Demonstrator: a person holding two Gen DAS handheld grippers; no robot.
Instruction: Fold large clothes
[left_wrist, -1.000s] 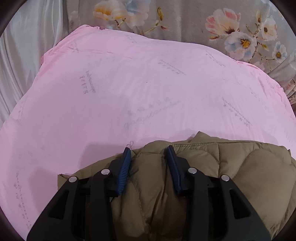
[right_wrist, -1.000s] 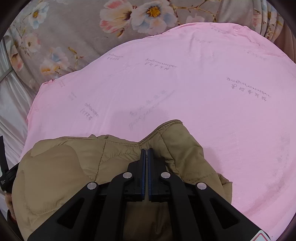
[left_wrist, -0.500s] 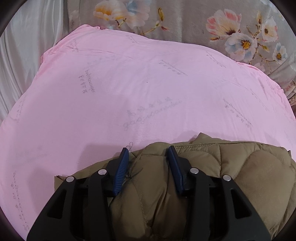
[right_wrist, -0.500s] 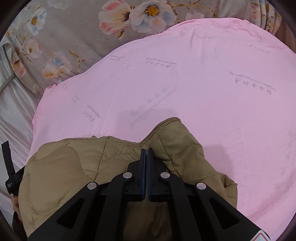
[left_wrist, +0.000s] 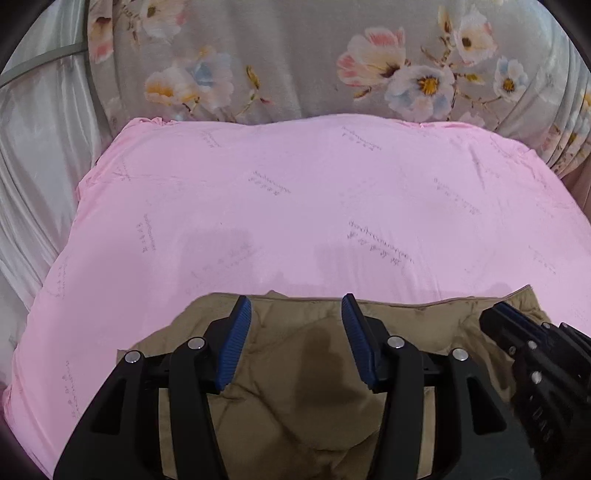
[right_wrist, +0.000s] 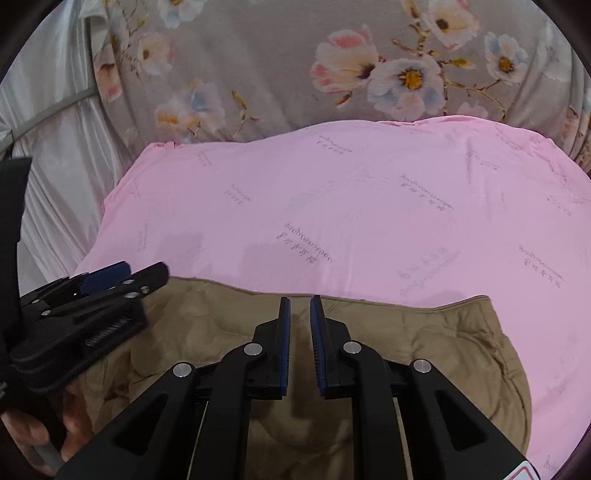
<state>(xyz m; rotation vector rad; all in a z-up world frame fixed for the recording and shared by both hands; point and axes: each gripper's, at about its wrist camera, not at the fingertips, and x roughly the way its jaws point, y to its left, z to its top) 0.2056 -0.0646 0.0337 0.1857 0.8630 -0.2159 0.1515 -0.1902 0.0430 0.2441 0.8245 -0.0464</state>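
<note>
Tan quilted jacket (left_wrist: 314, 369) folded in a bundle at near edge of pink sheet (left_wrist: 295, 206). Left gripper (left_wrist: 295, 339) above it, jaws opening, about half apart, nothing pinched. Right gripper (right_wrist: 300, 332) likewise above, jaws opening, only a narrow gap, no cloth between.

Risks, as judgement: puffy filling may spring the fold back open; bundle close to the edge, may slide off. 2 grippers near each other, possible bump. Floral blanket (right_wrist: 295, 66) beyond, not in the way.
</note>
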